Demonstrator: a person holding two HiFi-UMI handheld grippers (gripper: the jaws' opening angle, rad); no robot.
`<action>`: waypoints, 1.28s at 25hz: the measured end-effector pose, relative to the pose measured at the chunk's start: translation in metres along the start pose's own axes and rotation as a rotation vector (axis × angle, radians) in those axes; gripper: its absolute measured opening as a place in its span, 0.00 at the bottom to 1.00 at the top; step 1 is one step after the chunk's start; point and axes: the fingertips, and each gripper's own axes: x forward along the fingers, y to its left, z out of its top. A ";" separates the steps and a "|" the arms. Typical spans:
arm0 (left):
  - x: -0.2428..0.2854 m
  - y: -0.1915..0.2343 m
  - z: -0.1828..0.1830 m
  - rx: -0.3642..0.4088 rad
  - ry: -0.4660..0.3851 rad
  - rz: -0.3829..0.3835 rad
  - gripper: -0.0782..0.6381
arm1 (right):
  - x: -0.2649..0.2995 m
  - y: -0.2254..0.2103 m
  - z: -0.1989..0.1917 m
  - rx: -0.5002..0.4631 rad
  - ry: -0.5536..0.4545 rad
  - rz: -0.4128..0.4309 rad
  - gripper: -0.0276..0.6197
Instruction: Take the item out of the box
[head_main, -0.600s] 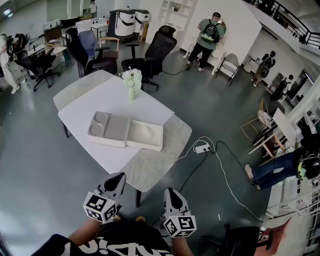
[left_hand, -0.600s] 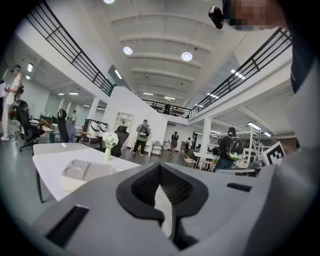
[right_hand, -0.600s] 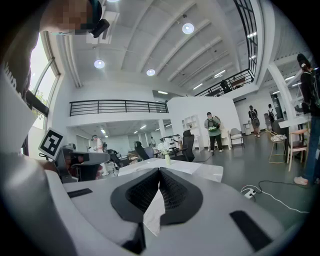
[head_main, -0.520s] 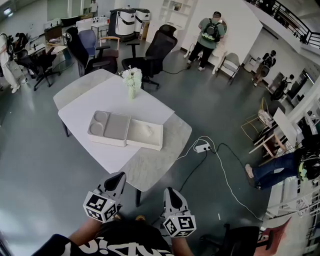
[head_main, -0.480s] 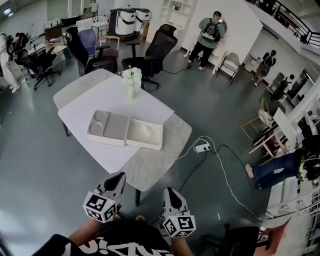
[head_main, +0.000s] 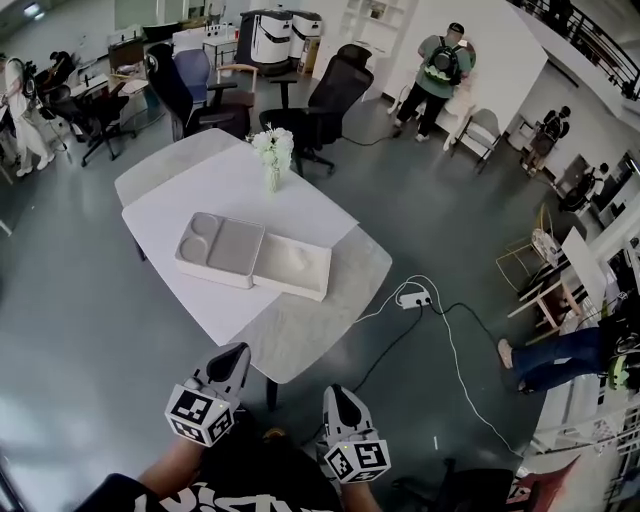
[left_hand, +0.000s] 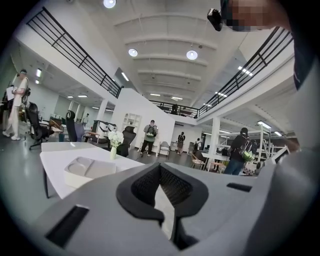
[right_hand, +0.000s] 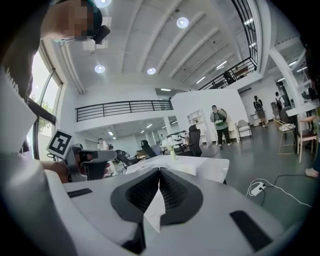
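Note:
An open white box (head_main: 255, 258) lies on the white table (head_main: 175, 215). Its left half holds a grey insert with round hollows (head_main: 220, 245), and its right half holds a pale white item (head_main: 295, 265). From the left gripper view the box (left_hand: 87, 169) appears low at the left. Both grippers hang near my body, short of the table's near corner and well away from the box. The left gripper (head_main: 236, 352) (left_hand: 160, 166) is shut and empty. The right gripper (head_main: 333, 393) (right_hand: 159, 171) is also shut, with nothing between its pads.
A vase of white flowers (head_main: 272, 152) stands at the table's far edge. Office chairs (head_main: 325, 105) crowd the far side. A power strip and cable (head_main: 412, 297) lie on the floor to the right. People stand in the background.
The head view has shifted a little, so the table sits slightly lower in the picture. Both grippers stay shut near my body.

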 end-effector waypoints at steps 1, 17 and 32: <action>0.003 -0.002 0.000 -0.001 0.001 0.000 0.12 | 0.001 -0.003 -0.001 0.004 0.003 0.003 0.08; 0.112 0.072 0.030 -0.007 -0.001 -0.097 0.12 | 0.145 -0.028 0.041 -0.021 -0.020 -0.019 0.08; 0.191 0.121 0.047 -0.030 0.019 -0.135 0.12 | 0.232 -0.057 0.076 -0.064 -0.012 -0.070 0.08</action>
